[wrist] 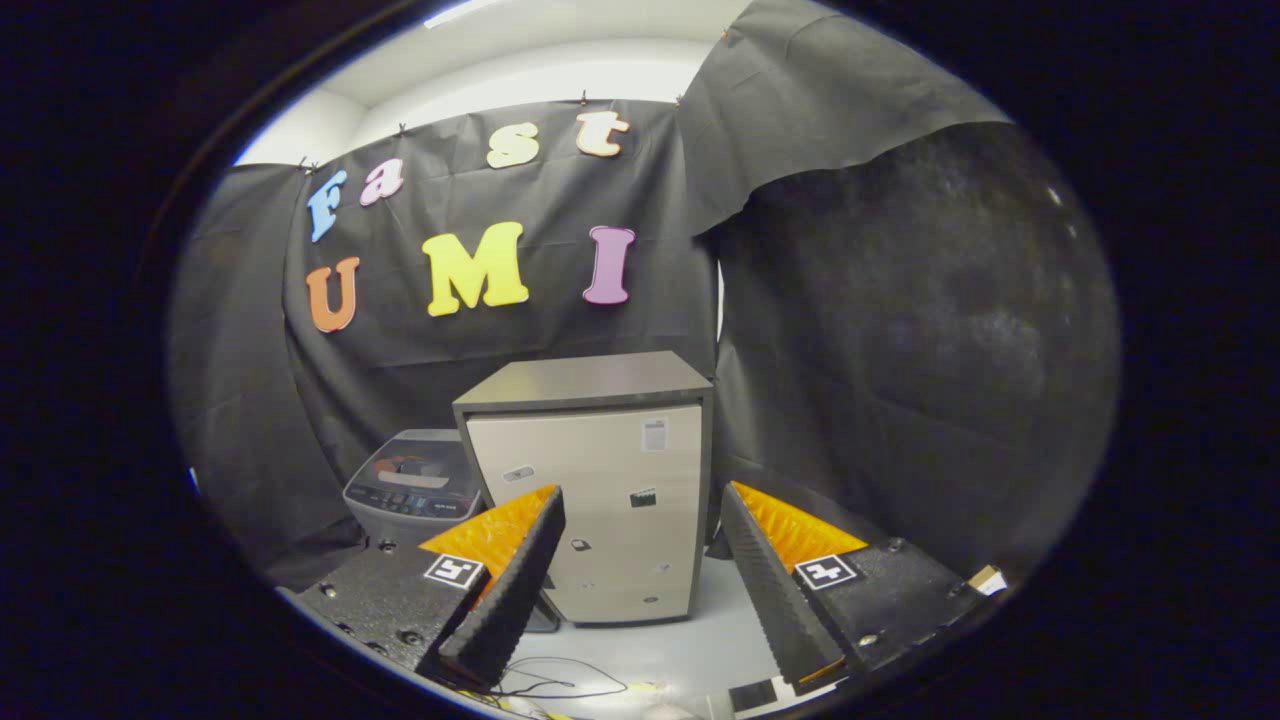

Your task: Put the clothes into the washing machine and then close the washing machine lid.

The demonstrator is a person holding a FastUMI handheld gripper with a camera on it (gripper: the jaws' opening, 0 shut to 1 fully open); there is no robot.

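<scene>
— Where's the washer from your tool?

— Ahead and off to my left, well apart. It stands on the floor against the booth's back wall, beyond my left finger, which covers its lower front. My fingers are spread wide with nothing between them; straight between them I'm looking at a cabinet, not the washer.

— So the cabinet's in the way?

— Not quite. The washer sits just beside the cabinet's left side, set further back, and lower than it. I judge the coming move has to swing left and forward, past the cabinet's left front corner.

— How does the washer look?

— A grey top-loader. I see a sloped panel with buttons along the near edge of its top. Whether the lid is up or down I cannot tell from here.

— And the clothes?

— There's something reddish on top of the washer, too small to say what. Some thin cable lies on the floor just ahead of my fingers.
</scene>
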